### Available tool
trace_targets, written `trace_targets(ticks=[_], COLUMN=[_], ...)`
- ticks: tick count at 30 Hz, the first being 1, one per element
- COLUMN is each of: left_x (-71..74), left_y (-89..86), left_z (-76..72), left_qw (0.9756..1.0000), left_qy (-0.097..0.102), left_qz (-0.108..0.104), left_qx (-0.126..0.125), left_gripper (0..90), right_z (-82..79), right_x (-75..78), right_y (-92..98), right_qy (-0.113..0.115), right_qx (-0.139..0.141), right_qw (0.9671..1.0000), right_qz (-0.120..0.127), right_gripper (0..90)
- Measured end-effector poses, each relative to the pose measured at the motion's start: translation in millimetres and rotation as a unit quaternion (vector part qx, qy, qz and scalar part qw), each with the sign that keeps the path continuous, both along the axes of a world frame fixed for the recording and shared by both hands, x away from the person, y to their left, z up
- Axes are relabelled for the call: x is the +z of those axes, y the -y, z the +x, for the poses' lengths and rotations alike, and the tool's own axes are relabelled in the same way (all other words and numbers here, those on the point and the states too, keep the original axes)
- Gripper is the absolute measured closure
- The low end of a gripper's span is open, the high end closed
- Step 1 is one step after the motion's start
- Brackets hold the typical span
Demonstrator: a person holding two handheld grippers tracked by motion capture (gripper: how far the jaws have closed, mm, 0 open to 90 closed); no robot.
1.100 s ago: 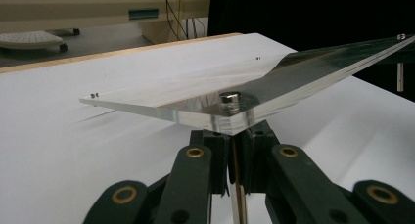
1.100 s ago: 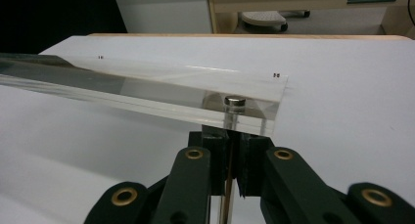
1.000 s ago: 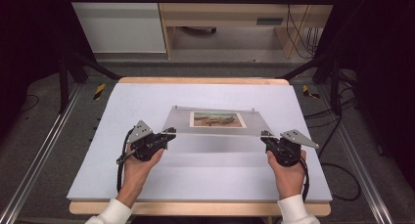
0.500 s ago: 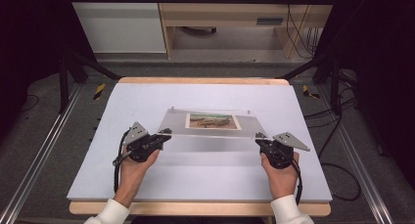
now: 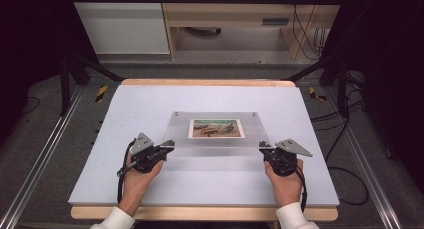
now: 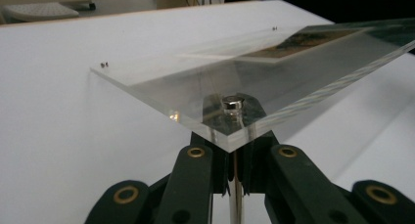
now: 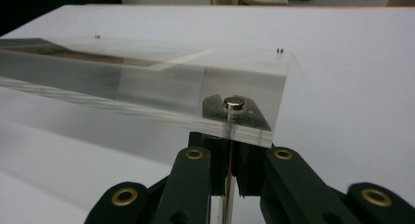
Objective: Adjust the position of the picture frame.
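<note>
A clear acrylic panel (image 5: 220, 148) with a small landscape picture (image 5: 216, 128) inside lies mid-table. My left gripper (image 5: 170, 146) is shut on its near left corner, and my right gripper (image 5: 262, 148) is shut on its near right corner. In the left gripper view the gripper (image 6: 234, 155) pinches the panel's corner (image 6: 147, 89) just below a silver stud (image 6: 233, 104). The right gripper (image 7: 229, 160) likewise clamps the panel (image 7: 147, 82) under a stud (image 7: 234, 103). The near edge hangs a little above the table, while the far edge looks lower.
The white table top (image 5: 125, 114) has a wooden front edge (image 5: 200, 213). Metal rails (image 5: 45, 154) run along both sides of it. A pale cabinet (image 5: 120, 19) and a wooden shelf unit (image 5: 235, 14) stand behind, with cables (image 5: 345, 154) on the floor at the right.
Both hands and the panel have shifted slightly toward the near edge of the table. The grip on both corners has stayed the same.
</note>
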State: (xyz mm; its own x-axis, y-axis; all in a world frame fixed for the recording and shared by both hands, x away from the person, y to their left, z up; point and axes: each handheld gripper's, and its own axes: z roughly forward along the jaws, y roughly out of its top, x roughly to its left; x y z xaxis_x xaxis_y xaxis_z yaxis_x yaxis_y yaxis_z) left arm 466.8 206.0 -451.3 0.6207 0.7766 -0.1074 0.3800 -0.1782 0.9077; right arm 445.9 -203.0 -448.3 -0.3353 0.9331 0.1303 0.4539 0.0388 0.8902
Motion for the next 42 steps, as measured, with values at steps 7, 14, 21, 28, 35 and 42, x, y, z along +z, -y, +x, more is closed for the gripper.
trace_targets(ticks=[7,14,21,28,35,42], left_x=[-4.3,-9.3,-11.4,-16.8,-19.6,-20.4], left_y=[-0.6,-2.1,-0.6,0.5,0.8,1.1], left_z=[-1.6,-0.5,-2.3,-3.7,-3.8,-3.7], left_qw=[0.9995,0.9987,0.9980,0.9967,0.9954,0.9950], left_qy=[-0.015,-0.033,-0.040,-0.055,-0.065,-0.068], left_qz=[0.029,0.039,0.049,0.061,0.070,0.072], left_qx=[0.004,-0.003,-0.001,-0.001,-0.003,-0.003], left_gripper=[82.8,83.2,83.2,83.3,83.3,83.3], right_z=[-2.9,-3.3,-2.7,-0.7,0.3,0.3], right_x=[-6.8,-13.0,-15.3,-21.2,-25.6,-25.4], right_y=[-2.1,-2.7,-2.7,-2.2,-1.8,-1.7], right_qy=[-0.021,-0.037,-0.043,-0.061,-0.074,-0.075], right_qx=[0.008,0.016,0.017,0.021,0.025,0.025], right_qw=[0.9997,0.9991,0.9988,0.9978,0.9965,0.9965], right_qz=[-0.006,-0.010,-0.015,-0.018,-0.028,-0.027], right_gripper=[84.8,84.7,84.5,84.1,83.1,83.2])
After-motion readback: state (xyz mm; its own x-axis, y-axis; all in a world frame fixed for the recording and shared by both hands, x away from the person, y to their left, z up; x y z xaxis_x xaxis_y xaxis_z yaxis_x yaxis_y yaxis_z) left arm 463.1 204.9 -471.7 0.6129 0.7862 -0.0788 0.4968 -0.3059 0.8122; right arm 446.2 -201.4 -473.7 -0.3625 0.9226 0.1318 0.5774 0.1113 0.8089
